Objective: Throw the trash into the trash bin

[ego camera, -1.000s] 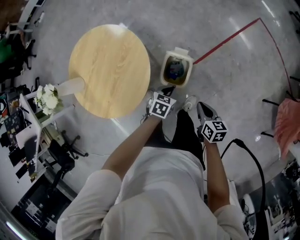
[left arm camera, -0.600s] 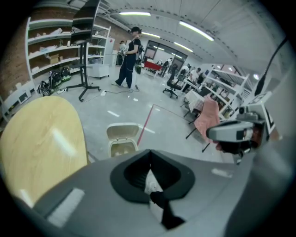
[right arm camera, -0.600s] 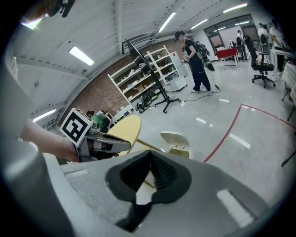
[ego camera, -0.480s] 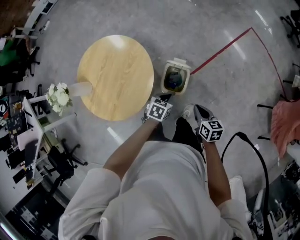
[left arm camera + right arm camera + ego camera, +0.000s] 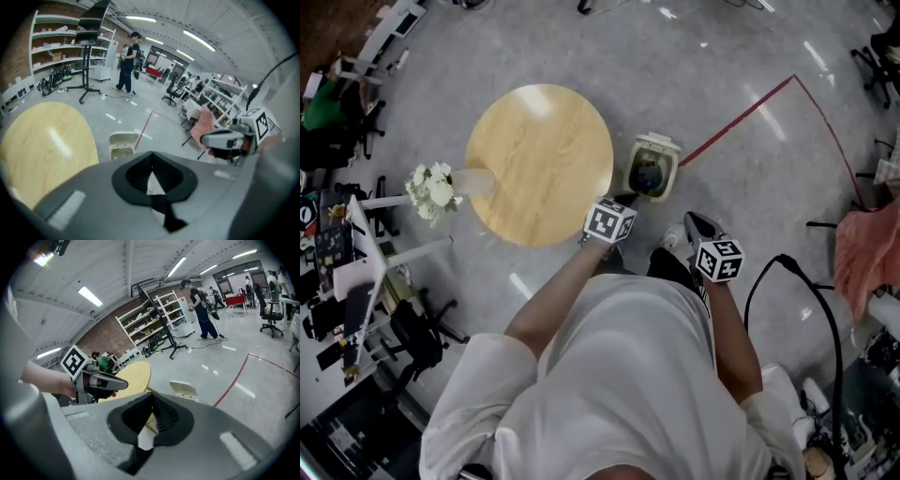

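Left gripper point(image 5: 628, 199) and right gripper point(image 5: 699, 221) rose, both closed, empty; open trash bin point(image 5: 667, 150) holds dark trash point(image 5: 648, 176)

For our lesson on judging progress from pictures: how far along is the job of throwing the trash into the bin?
Done, it seems: dark and blue trash lies in the open trash bin, and no trash shows on the round table. In hand: nothing; the left gripper and right gripper are both shut and empty. Left: apparently nothing more, unless the lid should be shut.
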Demonstrator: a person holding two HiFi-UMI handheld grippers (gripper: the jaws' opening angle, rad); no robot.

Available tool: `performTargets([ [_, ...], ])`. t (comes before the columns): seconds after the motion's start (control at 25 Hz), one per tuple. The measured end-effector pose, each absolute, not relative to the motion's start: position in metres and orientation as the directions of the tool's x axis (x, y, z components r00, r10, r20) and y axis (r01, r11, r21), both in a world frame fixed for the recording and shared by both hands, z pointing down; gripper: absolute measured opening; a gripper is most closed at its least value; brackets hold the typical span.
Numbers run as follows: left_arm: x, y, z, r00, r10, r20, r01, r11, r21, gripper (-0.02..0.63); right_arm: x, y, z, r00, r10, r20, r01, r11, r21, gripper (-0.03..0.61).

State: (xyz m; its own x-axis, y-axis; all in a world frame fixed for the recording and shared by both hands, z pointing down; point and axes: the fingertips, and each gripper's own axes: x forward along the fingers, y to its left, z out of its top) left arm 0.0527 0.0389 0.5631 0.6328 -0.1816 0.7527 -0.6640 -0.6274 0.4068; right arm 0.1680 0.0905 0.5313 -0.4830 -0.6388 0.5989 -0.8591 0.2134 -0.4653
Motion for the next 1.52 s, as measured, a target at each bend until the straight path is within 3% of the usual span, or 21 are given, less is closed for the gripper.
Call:
performTargets([
  [0.8,0.012,0.047,0.502,0.675,-0.277,0.684,-0.629,-0.7,0.337,0.006,0.133,0.094,0.497,-0.499,-0.654,0.569,-0.858,0.279,-0.431,0.001],
  [1.52,0.004,0.054,0.497,0.689,-0.271,0.673,-0.615,-0.71,0.344,0.006,0.136,0.098,0.493,-0.467,-0.667,0.581,-0.877,0.264,-0.402,0.0],
])
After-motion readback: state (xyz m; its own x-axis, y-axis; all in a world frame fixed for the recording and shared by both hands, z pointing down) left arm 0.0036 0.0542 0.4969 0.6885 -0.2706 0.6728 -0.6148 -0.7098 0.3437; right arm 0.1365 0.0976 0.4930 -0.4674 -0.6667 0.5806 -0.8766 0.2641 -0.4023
